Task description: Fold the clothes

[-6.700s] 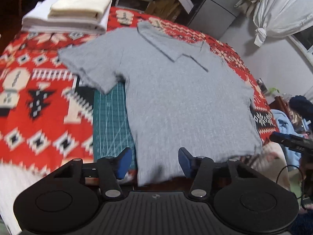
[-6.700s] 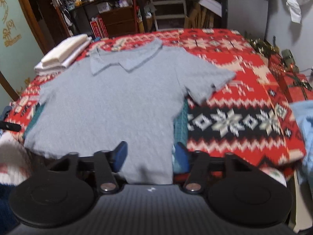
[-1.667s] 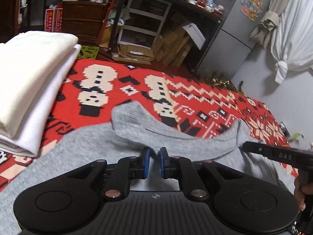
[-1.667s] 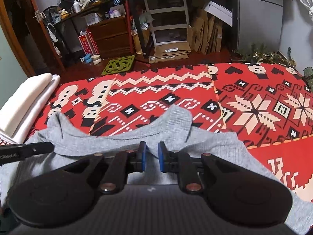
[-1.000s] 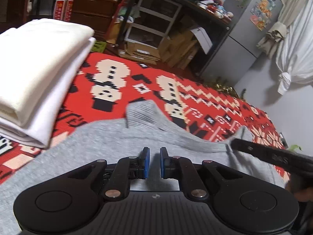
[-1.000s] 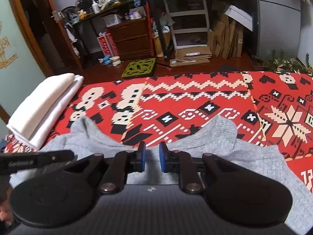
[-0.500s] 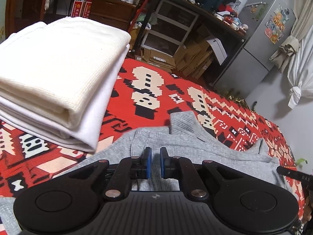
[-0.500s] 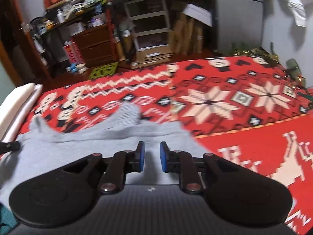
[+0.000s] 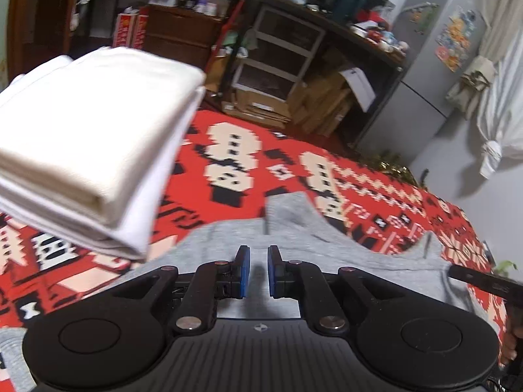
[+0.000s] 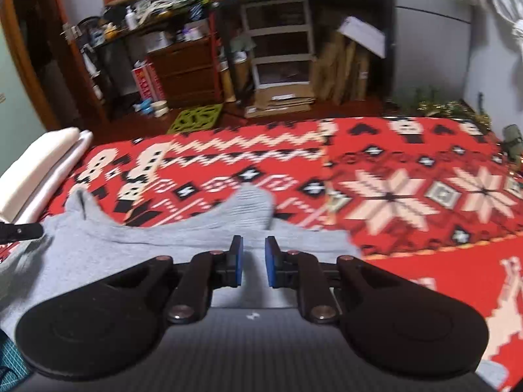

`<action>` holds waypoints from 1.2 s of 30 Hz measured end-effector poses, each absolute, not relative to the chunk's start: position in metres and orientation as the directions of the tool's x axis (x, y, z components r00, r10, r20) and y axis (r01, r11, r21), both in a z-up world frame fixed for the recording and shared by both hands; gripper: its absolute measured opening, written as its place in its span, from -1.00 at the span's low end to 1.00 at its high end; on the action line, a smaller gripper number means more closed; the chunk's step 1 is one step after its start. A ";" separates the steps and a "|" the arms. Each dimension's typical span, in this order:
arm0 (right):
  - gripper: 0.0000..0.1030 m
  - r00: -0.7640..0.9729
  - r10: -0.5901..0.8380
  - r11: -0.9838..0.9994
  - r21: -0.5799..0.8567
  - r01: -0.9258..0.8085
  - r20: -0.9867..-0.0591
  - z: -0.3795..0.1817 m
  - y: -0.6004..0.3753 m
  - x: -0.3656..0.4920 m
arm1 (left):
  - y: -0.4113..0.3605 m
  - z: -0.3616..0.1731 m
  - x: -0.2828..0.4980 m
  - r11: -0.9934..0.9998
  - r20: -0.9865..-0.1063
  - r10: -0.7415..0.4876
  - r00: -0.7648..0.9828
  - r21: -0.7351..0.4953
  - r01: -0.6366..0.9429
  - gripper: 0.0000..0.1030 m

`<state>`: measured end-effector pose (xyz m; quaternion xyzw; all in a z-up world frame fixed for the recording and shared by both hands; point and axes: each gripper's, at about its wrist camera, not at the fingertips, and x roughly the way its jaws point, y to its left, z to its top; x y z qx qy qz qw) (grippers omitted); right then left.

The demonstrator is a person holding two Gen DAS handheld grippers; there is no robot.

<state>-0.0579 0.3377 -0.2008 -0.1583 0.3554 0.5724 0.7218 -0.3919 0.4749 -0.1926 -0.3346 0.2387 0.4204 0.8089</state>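
Grey polo shirt [image 9: 343,258]: laid on red patterned blanket [image 10: 408,192]. Left tongs [image 9: 258,272] and right tongs [image 10: 251,261]: narrowly parted above it, nothing gripped.

Red patterned blanket [image 9: 248,176]: spread ahead of the fingers and to both sides, with cream and black snowflake and zigzag motifs.
Stack of folded white cloths [image 9: 88,143]: on the blanket, ahead and left of the fingers in the left wrist view; far left [image 10: 39,166] in the right wrist view.
White drawer unit [image 10: 278,42]: far ahead of the fingers, under a cluttered dark shelf.
Flattened cardboard boxes [image 10: 346,65]: leaning right of the drawer unit.
Wooden chest of drawers [image 10: 186,68]: far ahead, left of the drawer unit.
Green mat [image 10: 196,119]: on the floor beyond the blanket.
Grey refrigerator [image 9: 421,75]: far ahead, right.
White curtain [image 9: 503,111]: knotted, far right.
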 end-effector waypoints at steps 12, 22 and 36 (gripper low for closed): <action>-0.72 0.205 0.687 0.413 0.142 -0.900 -0.698 -0.196 0.316 -0.034 | 0.466 -0.192 -0.409 0.426 -0.666 0.516 0.539 -0.347 -0.835 -0.82; -0.89 0.203 0.691 0.443 0.185 -0.877 -0.694 -0.202 0.295 -0.012 | 0.456 -0.195 -0.435 0.408 -0.693 0.502 0.518 -0.339 -0.848 -0.82; -0.68 0.138 0.699 0.460 0.295 -0.837 -0.702 -0.176 0.157 -0.040 | 0.399 -0.176 -0.498 0.397 -0.684 0.450 0.574 -0.423 -0.815 -0.50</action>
